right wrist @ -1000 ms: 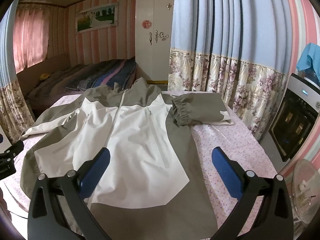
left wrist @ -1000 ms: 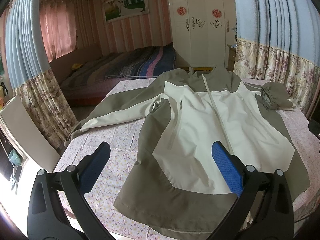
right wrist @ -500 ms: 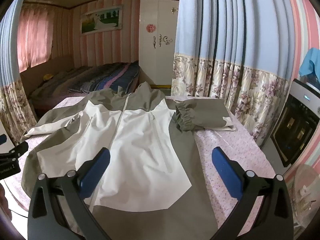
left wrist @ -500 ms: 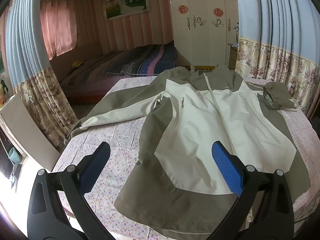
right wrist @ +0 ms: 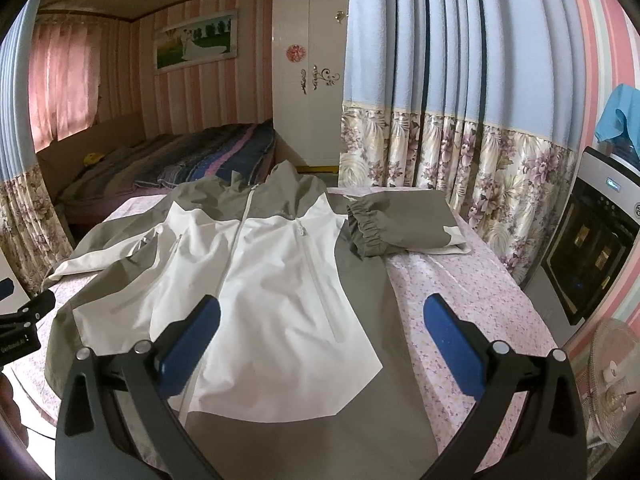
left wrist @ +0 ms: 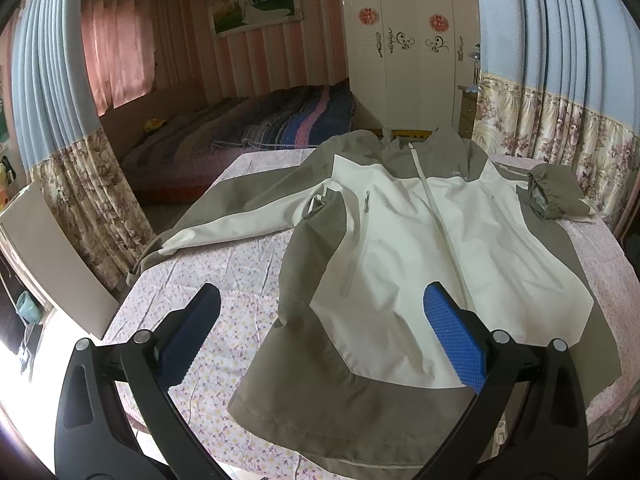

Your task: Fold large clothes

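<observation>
A white and olive-grey zip jacket (left wrist: 420,248) lies face up on a table with a pink floral cloth (left wrist: 224,280). Its left sleeve (left wrist: 224,224) stretches out to the table's left edge; its right sleeve (left wrist: 552,192) is folded back at the far right. My left gripper (left wrist: 320,336) is open and empty, held above the jacket's lower left hem. In the right wrist view the jacket (right wrist: 272,280) fills the centre. My right gripper (right wrist: 320,344) is open and empty above the jacket's lower right side, near the bare cloth (right wrist: 480,304). The folded sleeve (right wrist: 400,224) lies beyond it.
Floral-bordered blue curtains (right wrist: 460,120) hang close behind the table's right side and on the left (left wrist: 60,140). A bed (left wrist: 248,128) and white wardrobe (left wrist: 408,40) stand beyond. An oven (right wrist: 592,248) and a fan (right wrist: 612,380) are at the right.
Both grippers have drifted slightly back and up from the jacket, so it appears a little farther away. Nothing on the table has moved; both grippers stay open.
</observation>
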A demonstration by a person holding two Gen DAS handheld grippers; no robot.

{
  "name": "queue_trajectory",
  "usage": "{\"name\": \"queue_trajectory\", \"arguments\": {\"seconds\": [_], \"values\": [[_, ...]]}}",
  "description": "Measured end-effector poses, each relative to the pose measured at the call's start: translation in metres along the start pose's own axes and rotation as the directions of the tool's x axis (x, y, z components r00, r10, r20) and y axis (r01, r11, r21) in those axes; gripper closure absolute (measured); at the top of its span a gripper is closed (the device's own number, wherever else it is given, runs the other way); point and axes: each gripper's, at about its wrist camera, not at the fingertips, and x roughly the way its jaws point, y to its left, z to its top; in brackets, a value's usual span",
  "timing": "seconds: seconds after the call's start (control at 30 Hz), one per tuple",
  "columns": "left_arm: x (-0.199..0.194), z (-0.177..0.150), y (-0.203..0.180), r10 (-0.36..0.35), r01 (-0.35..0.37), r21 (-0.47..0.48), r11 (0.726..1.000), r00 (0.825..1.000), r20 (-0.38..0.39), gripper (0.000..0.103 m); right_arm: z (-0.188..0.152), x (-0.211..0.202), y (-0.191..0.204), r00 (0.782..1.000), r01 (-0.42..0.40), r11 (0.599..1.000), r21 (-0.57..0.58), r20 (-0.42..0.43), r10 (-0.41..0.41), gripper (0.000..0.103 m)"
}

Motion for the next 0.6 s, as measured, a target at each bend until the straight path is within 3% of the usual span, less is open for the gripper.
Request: {"name": "queue_trajectory", "arguments": {"seconds": [0.6], "values": [[0.0037, 0.0004, 0.0039, 0.002, -0.003, -0.008, 1.0, 1.0, -0.014, 0.003, -0.0002, 0.0036, -0.0006, 1.0, 0.002, 1.0, -0.005, -0.004, -0.002, 0.001]]}}
